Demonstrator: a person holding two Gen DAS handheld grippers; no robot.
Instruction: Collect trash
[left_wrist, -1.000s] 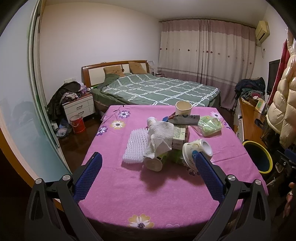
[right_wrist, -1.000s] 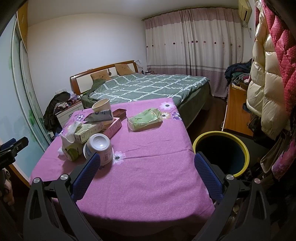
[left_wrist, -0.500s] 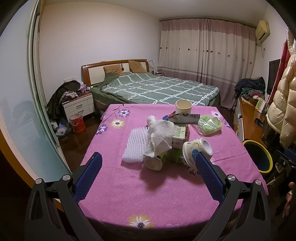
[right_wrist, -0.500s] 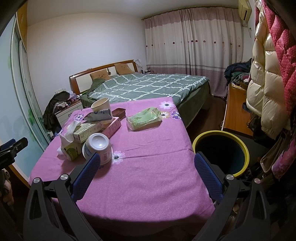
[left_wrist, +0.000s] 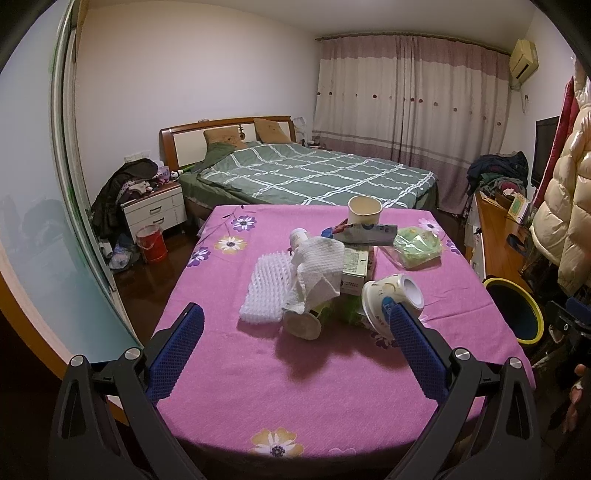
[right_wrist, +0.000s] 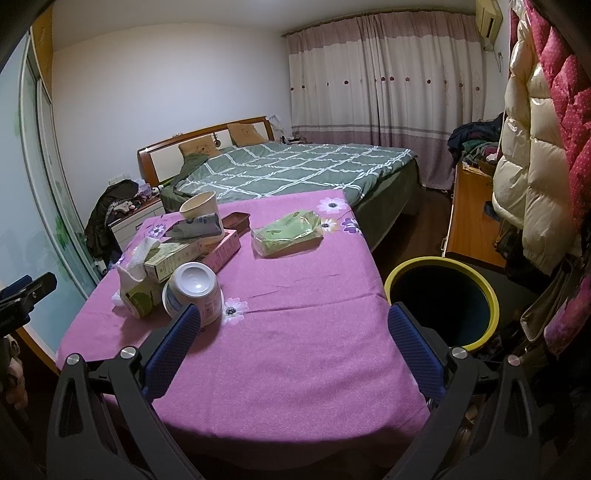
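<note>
- Trash sits heaped mid-table (left_wrist: 280, 398): tipped white cup (right_wrist: 194, 291), tissue (left_wrist: 317, 267), cartons (right_wrist: 192, 251), upright paper cup (left_wrist: 364, 211), green packet (right_wrist: 288, 232).
- Bin (right_wrist: 441, 301), yellow-rimmed, stands beside the table's right edge; its inside looks dark, contents unclear.
- Left gripper (left_wrist: 295, 334) is spread wide, grasping nothing.
- Right gripper (right_wrist: 293, 332) likewise gapes over the cloth, unladen.

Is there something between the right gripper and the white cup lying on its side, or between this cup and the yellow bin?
Nothing visible. The right gripper is open; only bare tablecloth lies before the white cup. From the cup to the yellow bin beside the table, the cloth is also bare.
</note>
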